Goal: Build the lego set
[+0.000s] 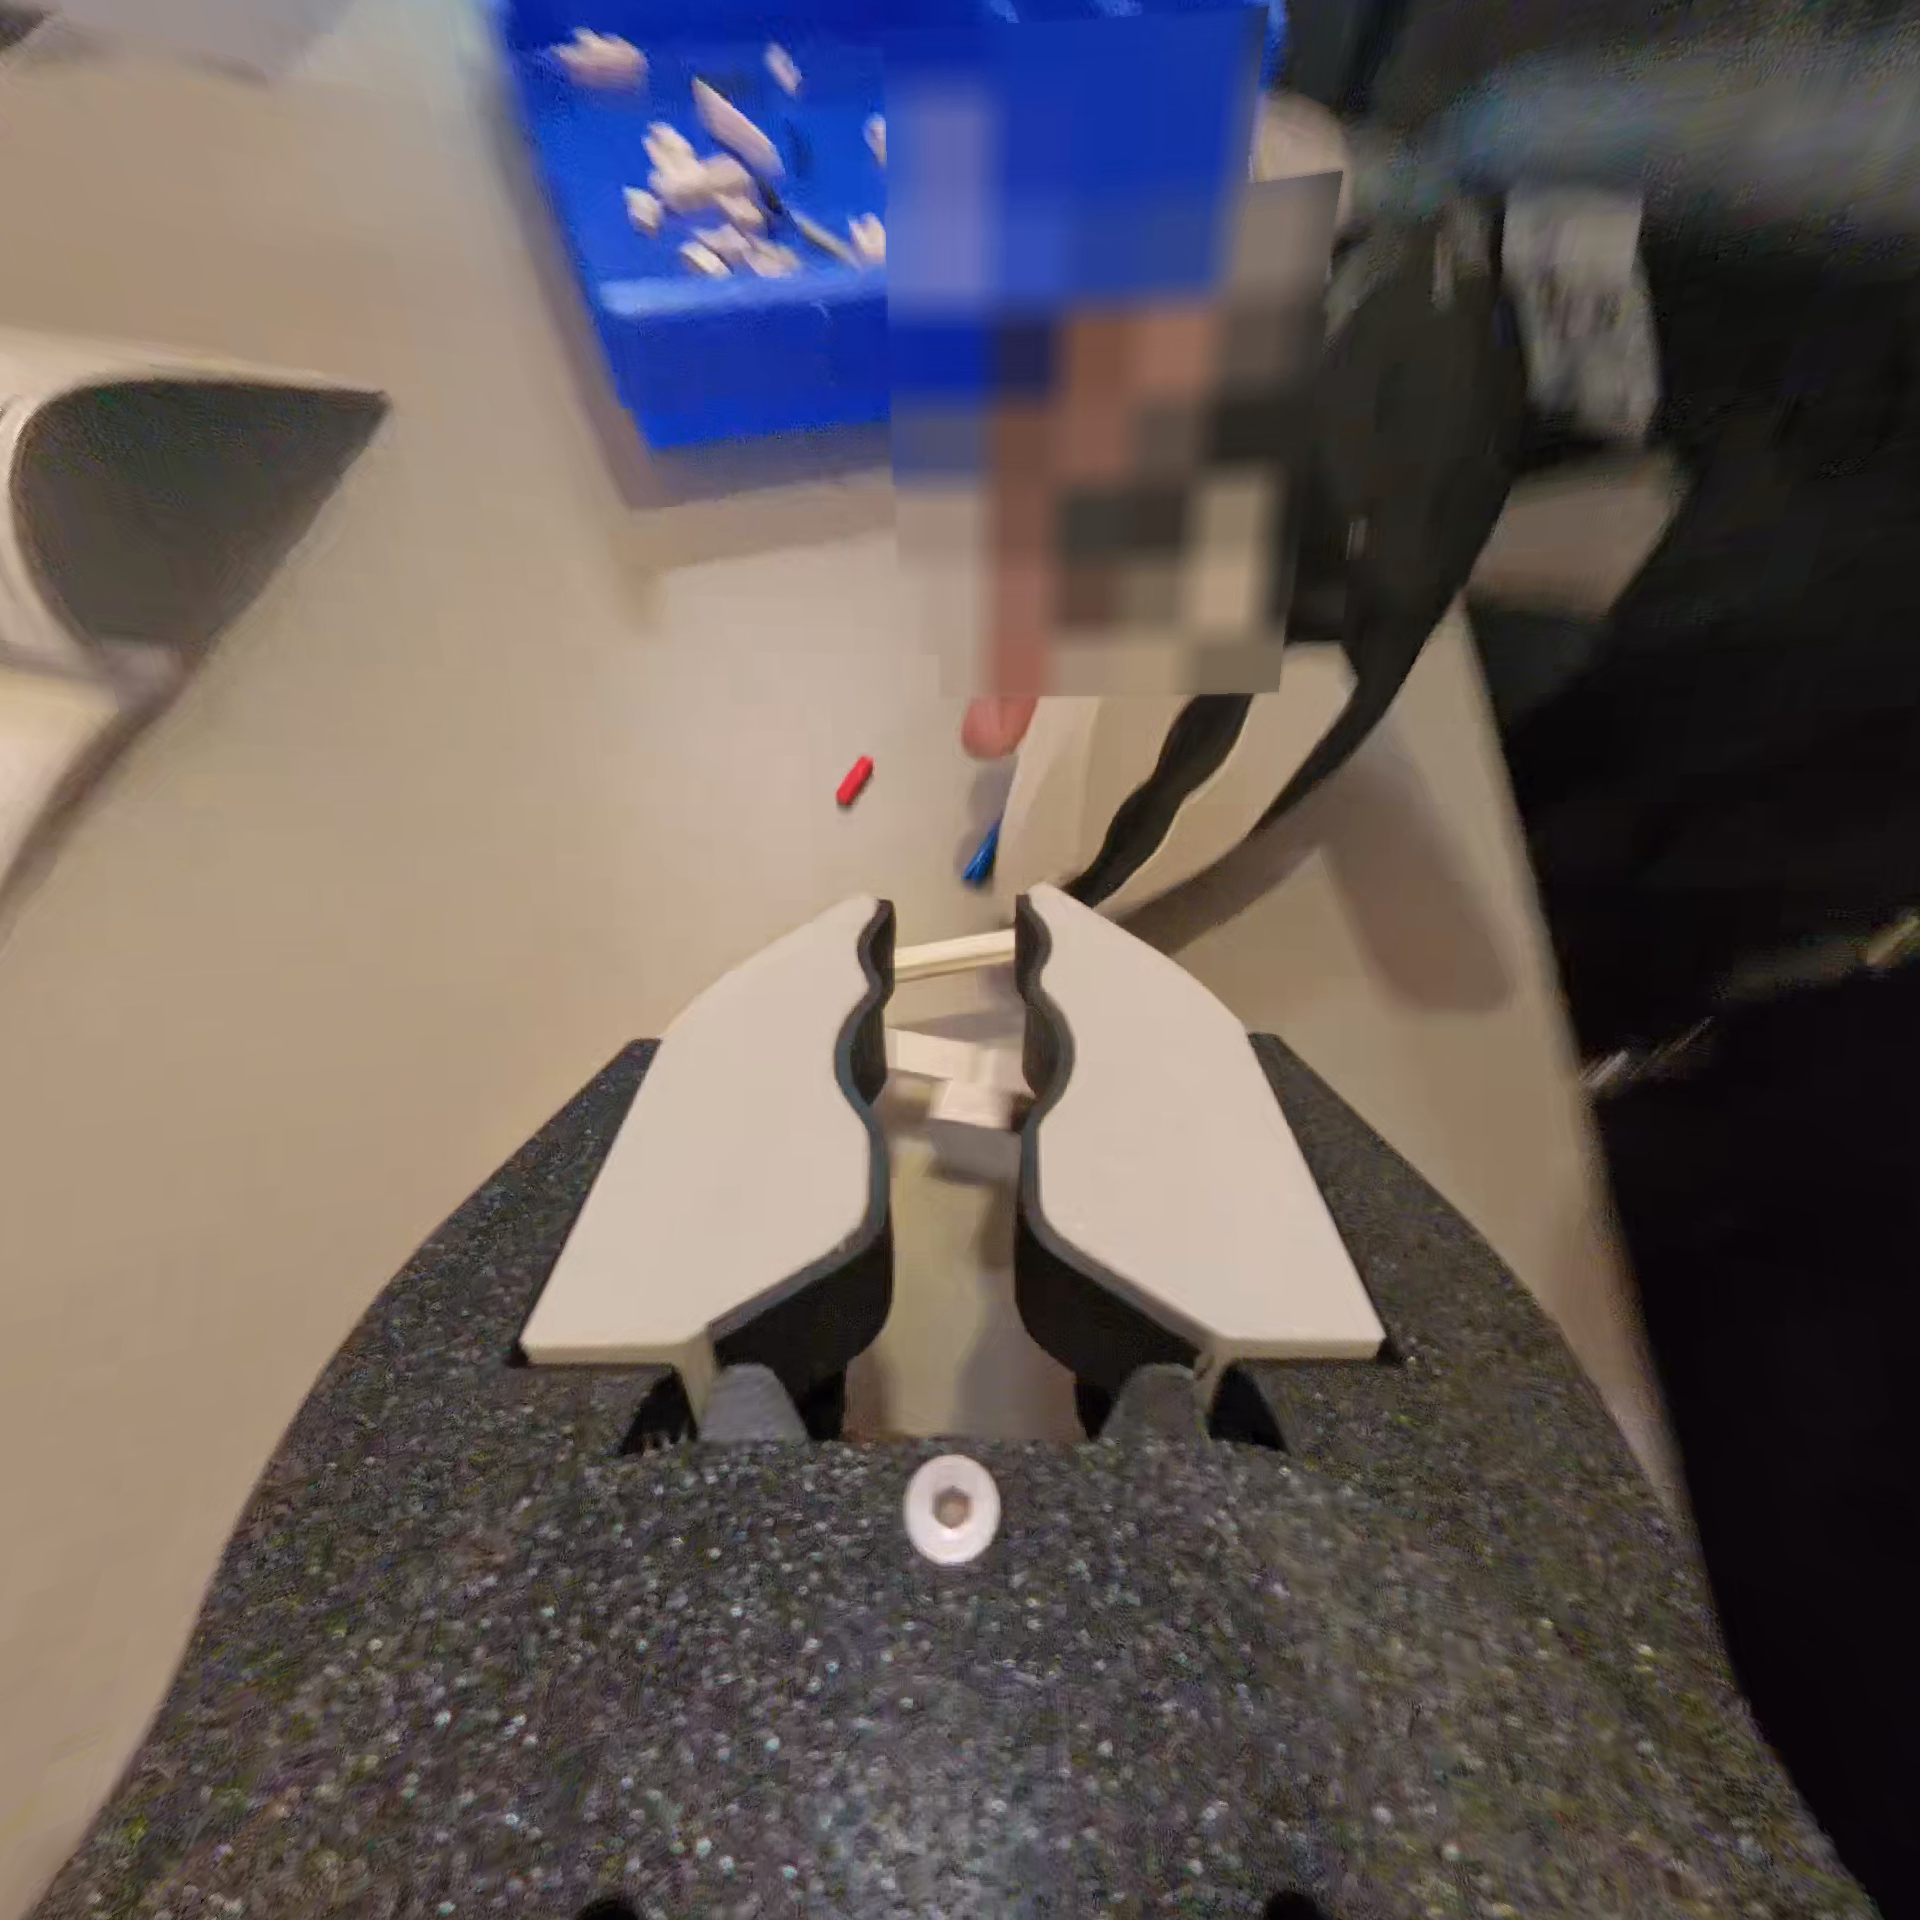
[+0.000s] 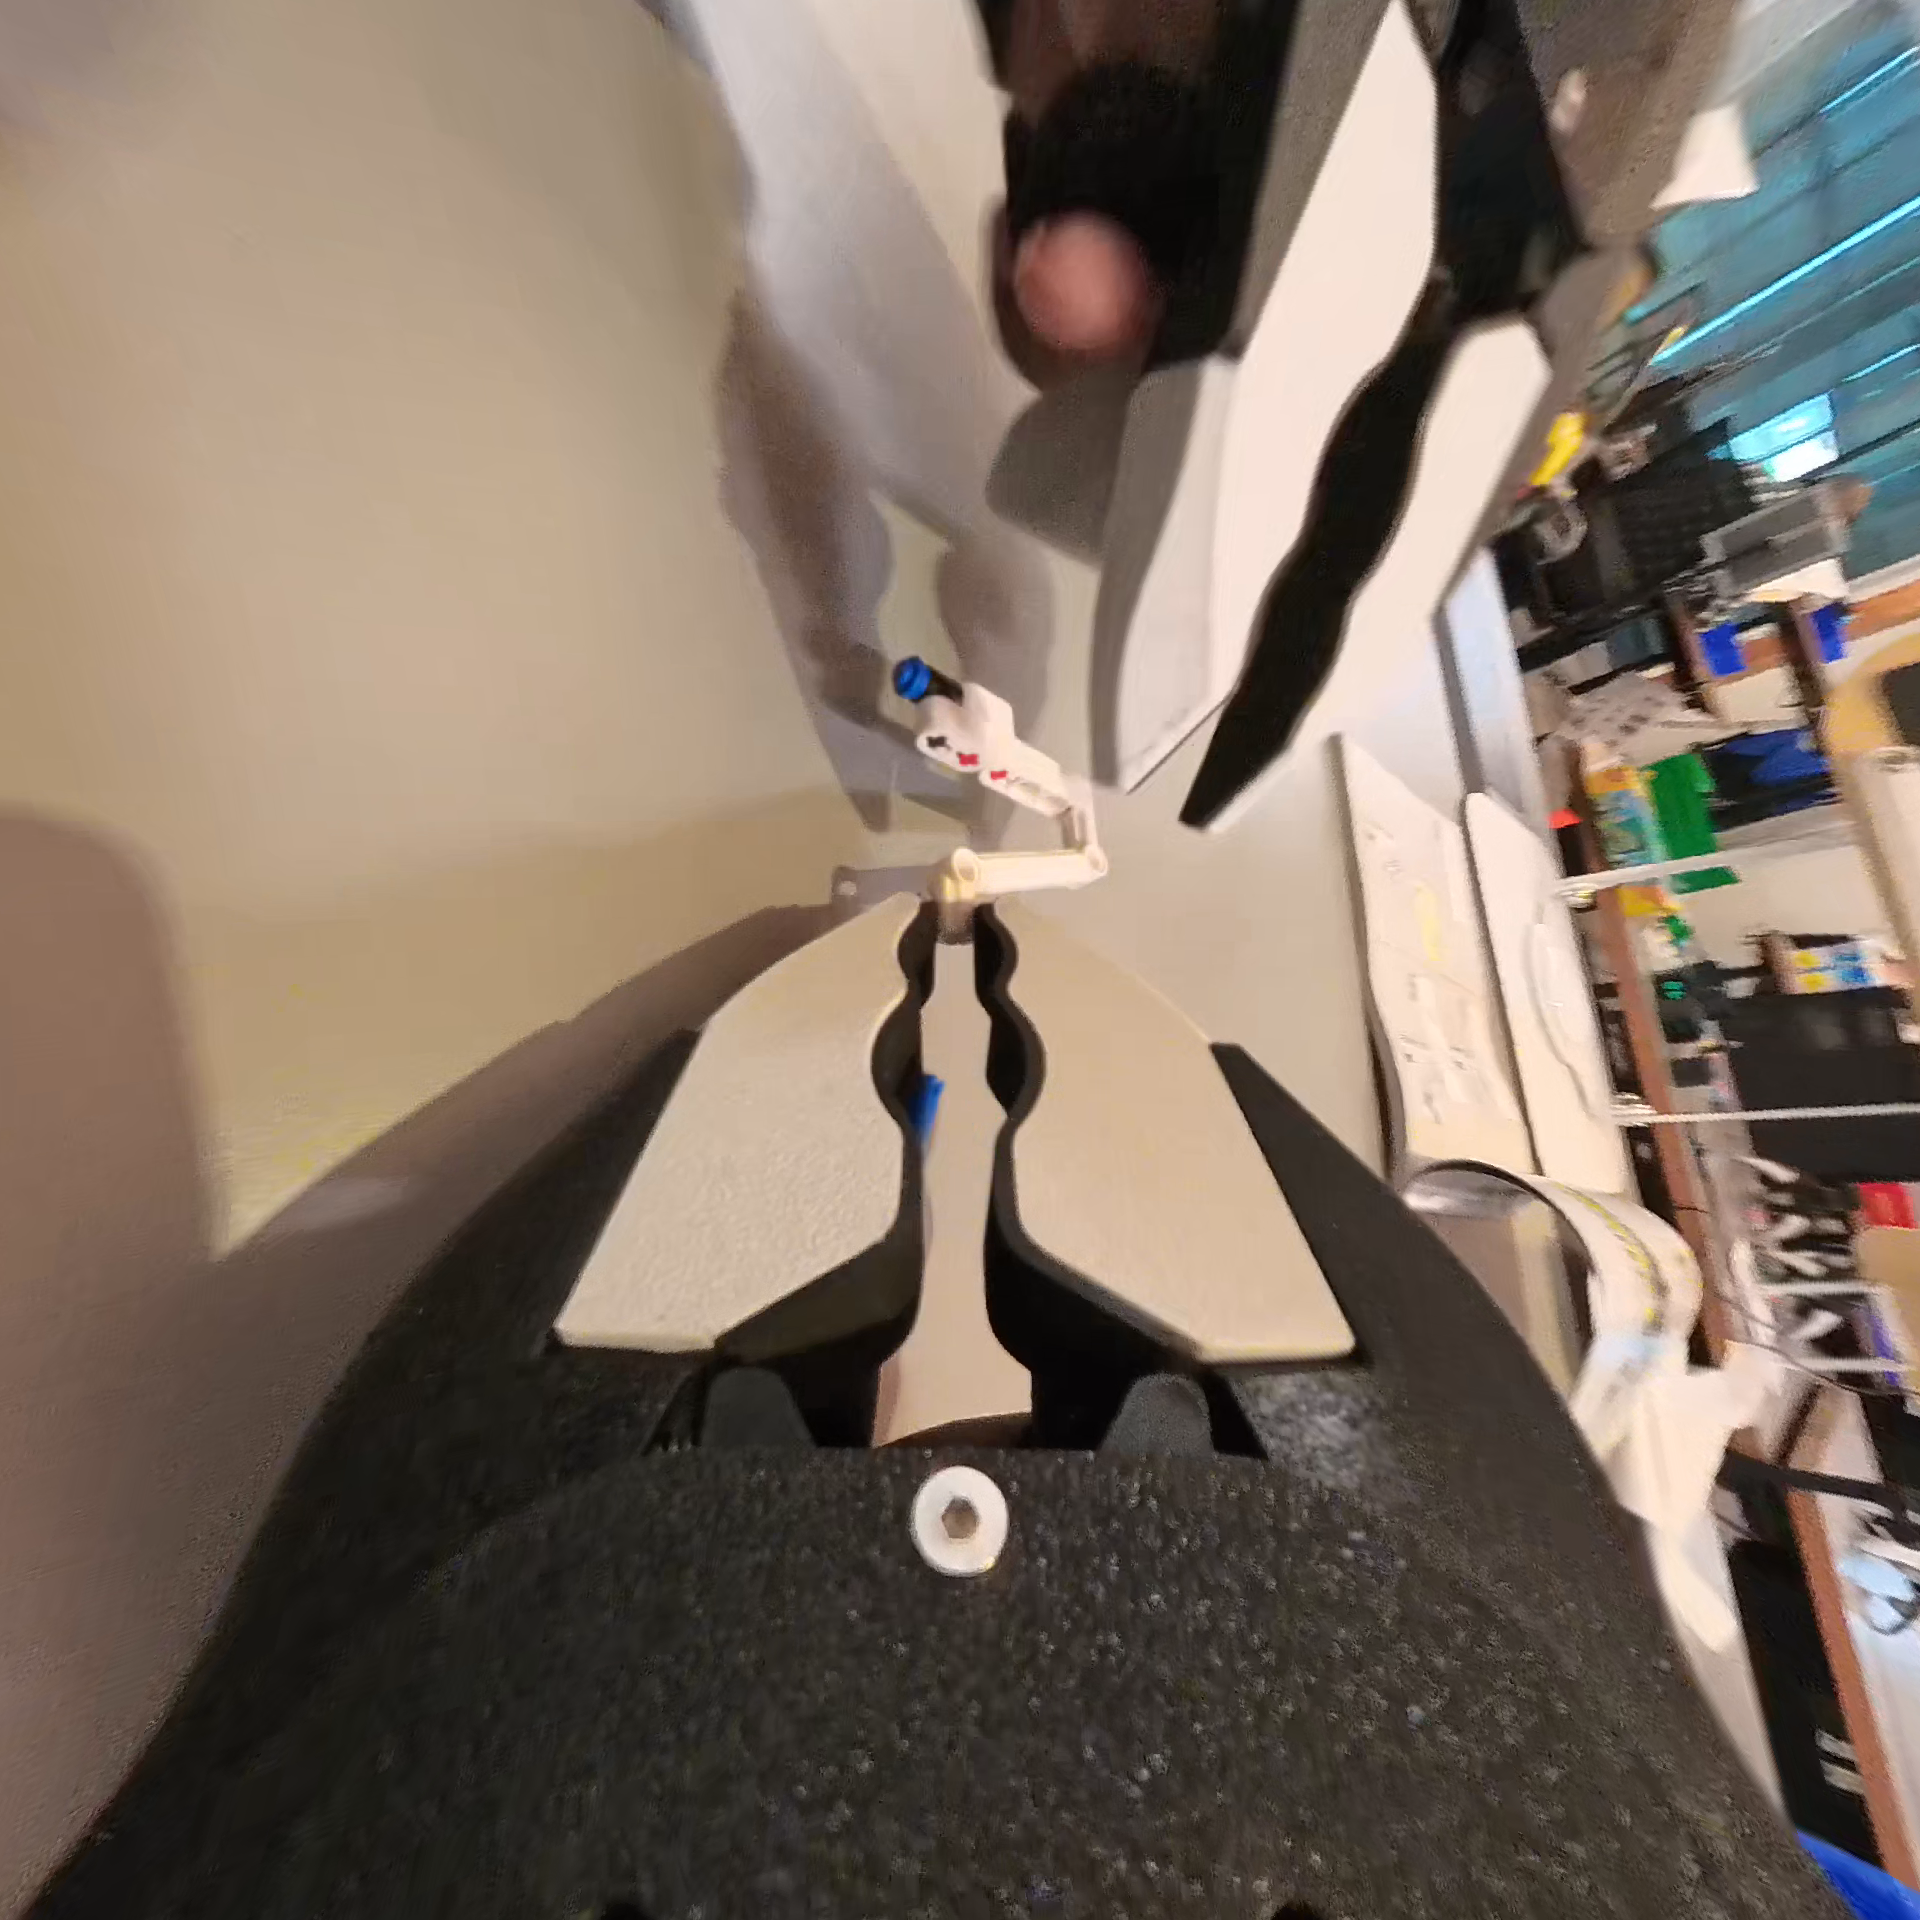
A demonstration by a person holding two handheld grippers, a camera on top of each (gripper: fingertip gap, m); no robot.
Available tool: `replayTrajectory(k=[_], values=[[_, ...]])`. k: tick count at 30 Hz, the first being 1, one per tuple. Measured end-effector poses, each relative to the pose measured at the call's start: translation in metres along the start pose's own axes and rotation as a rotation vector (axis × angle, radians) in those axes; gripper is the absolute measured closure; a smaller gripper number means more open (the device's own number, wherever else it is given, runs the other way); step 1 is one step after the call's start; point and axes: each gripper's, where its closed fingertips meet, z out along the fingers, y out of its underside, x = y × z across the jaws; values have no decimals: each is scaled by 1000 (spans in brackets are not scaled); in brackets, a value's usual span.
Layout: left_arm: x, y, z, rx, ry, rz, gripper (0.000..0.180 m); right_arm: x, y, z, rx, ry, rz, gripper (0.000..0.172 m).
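White brick assembly (image 2: 997, 758): jointed chain of pale beams, blue pin (image 2: 912, 681) at the far end, small red and dark marks on the thick section. Raised off the worktop (image 1: 416, 831), straight ahead of the right hand-held gripper (image 2: 956, 920).

Right hand-held gripper: jaws nearly together, tips pinched on the near cream end of the assembly; rest of the chain angled up and left beyond the tips. Tool rolled hard over, worktop edge and cluttered shelves (image 2: 1714, 831) tipped sideways at right.

Left hand-held gripper (image 1: 951, 914): jaws apart. Cream beam of the assembly crosswise in the gap just behind the tips; no clear pinch, contact on the left pad hidden. Pitched down toward the worktop.

Ahead of the left tips: small blue piece (image 1: 982, 852) just beyond, red piece (image 1: 854, 779) a little farther left, both loose on the worktop. Blue bin (image 1: 727, 343) of pale parts well beyond. A person's fingertip (image 1: 997, 727) near the blue piece.
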Motion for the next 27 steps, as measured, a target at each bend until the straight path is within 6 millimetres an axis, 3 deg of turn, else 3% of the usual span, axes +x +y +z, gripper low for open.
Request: replayTrajectory(k=[3,6,11,17,23,27], values=[[7,-19,-15,258,69,-436,161,15,2,-3,3,109,-50,165],[16,-26,-27,468,115,-650,165,32,4,-5,-11,221,-107,165],[1,-6,-29,500,-55,-690,150,42,-5,-12,37,309,-172,165],[-3,-10,-25,514,92,-749,132,44,-20,-21,107,369,-234,165],[10,-18,-3,420,214,-729,140,42,-22,-21,109,383,-279,165],[8,-23,0,424,236,-739,150,39,-21,-19,109,369,-292,165]])
